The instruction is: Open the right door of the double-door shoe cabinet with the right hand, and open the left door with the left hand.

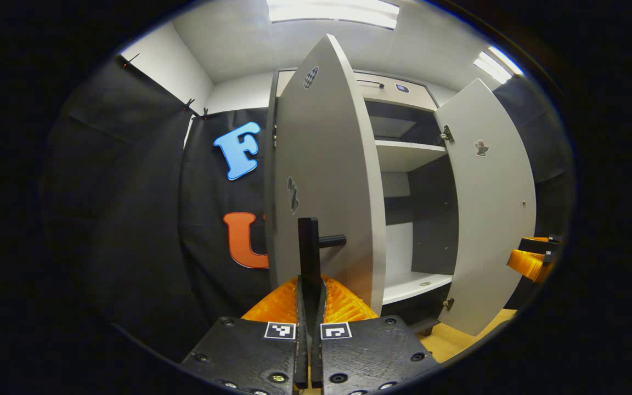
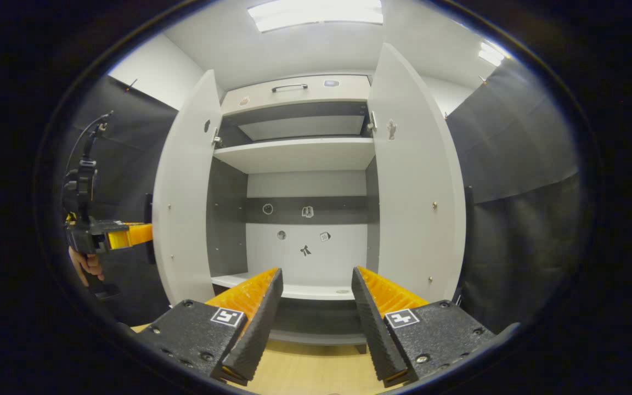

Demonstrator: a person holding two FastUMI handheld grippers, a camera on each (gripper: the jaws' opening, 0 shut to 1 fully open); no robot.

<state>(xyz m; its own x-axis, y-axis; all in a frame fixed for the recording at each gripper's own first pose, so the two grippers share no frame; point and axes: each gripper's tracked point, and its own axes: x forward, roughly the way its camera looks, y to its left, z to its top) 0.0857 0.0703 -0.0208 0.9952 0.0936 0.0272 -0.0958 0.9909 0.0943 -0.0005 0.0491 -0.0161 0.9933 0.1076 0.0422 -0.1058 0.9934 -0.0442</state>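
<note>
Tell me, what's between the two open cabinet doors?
In the right gripper view, only shelves and the cabinet's back wall sit between the left door and right door.

The left tool (image 1: 309, 307) has two textured black blocks at its base, each studded with round screws and carrying a small square black-and-white marker; ribbed plastic shows behind them. The right tool (image 2: 316, 307) has the same black blocks, screws and square markers. In the right gripper view, the left tool's body is black with a thin cable arching above it, gripped by a bare hand (image 2: 86, 266).
</note>
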